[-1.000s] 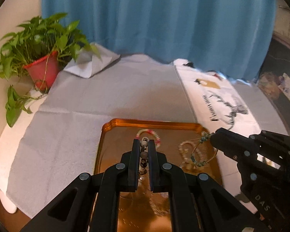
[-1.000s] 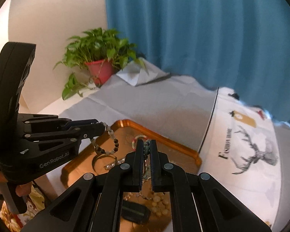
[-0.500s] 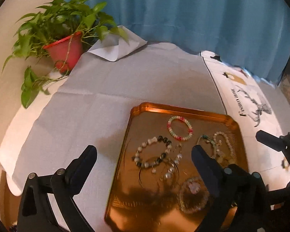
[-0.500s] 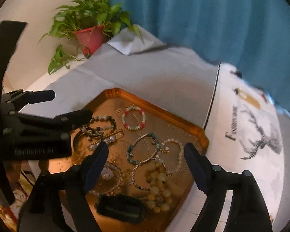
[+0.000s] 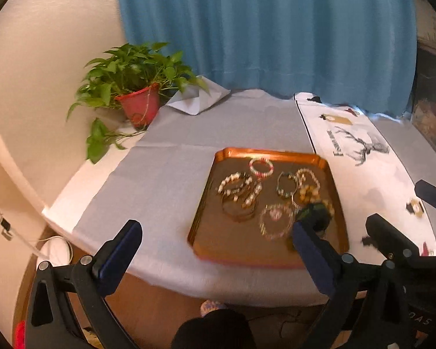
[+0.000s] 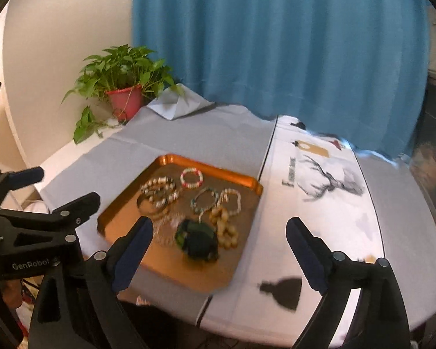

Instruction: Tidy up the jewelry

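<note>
A copper tray (image 5: 235, 241) lies on the grey cloth and holds several bracelets: a red-and-white bead one (image 5: 261, 167), a white-and-dark bead one (image 5: 235, 184), a green one (image 5: 286, 184), and a dark green lump (image 5: 315, 213). My left gripper (image 5: 215, 228) hangs over the table's near edge, its jaws opening wide with nothing between them. My right gripper (image 6: 219, 224) is short of the tray (image 6: 218, 171), its jaws also opening and empty. The red-and-white bracelet (image 6: 191, 178) and the green one (image 6: 205, 200) lie flat. Each view shows the other gripper at its side, the left gripper (image 6: 66, 184) and the right gripper (image 5: 396, 203).
A potted plant (image 5: 136, 87) in a red pot stands at the back left by the wall. A blue curtain (image 5: 261, 29) hangs behind the table. A white cloth with a deer print (image 5: 360, 148) covers the right side. The table's front edge (image 5: 218, 288) is close below the grippers.
Both grippers went from shut on bead bracelets above the tray to wide open. The bracelets now lie in the tray, and both grippers have drawn back from it toward the table's near edge.
</note>
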Action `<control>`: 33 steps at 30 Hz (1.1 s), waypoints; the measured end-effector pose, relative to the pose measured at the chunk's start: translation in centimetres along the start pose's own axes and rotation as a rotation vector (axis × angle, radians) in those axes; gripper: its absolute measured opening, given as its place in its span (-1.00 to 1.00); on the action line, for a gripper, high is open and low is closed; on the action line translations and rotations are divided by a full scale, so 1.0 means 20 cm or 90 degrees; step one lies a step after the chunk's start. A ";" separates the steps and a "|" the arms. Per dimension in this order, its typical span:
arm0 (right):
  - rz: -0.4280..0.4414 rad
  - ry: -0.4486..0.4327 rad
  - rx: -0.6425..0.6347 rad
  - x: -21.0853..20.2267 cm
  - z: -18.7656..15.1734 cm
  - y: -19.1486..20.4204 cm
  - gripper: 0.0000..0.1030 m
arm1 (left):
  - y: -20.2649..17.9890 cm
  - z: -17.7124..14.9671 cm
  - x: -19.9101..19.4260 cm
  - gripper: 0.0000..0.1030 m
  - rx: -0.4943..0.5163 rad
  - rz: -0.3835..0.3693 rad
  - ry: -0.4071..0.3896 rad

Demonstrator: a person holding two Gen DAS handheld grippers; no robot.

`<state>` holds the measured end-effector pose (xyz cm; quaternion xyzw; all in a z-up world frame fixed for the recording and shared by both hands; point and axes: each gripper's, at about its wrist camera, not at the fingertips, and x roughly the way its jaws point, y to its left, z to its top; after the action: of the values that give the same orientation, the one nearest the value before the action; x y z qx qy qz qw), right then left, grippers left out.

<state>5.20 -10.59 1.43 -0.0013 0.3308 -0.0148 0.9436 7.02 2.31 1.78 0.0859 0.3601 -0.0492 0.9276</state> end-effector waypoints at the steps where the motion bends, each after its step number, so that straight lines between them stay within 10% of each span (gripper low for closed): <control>1: 0.001 0.002 0.001 -0.03 -0.03 0.01 0.80 | 0.01 -0.02 -0.02 0.98 -0.004 -0.001 0.003; 33: -0.009 0.024 0.007 -0.20 -0.19 0.05 0.80 | 0.01 -0.15 -0.19 0.99 0.007 0.017 -0.011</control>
<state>-0.24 -9.54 1.02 0.0017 0.3481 -0.0234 0.9372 2.22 3.16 2.19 0.0953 0.3503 -0.0392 0.9309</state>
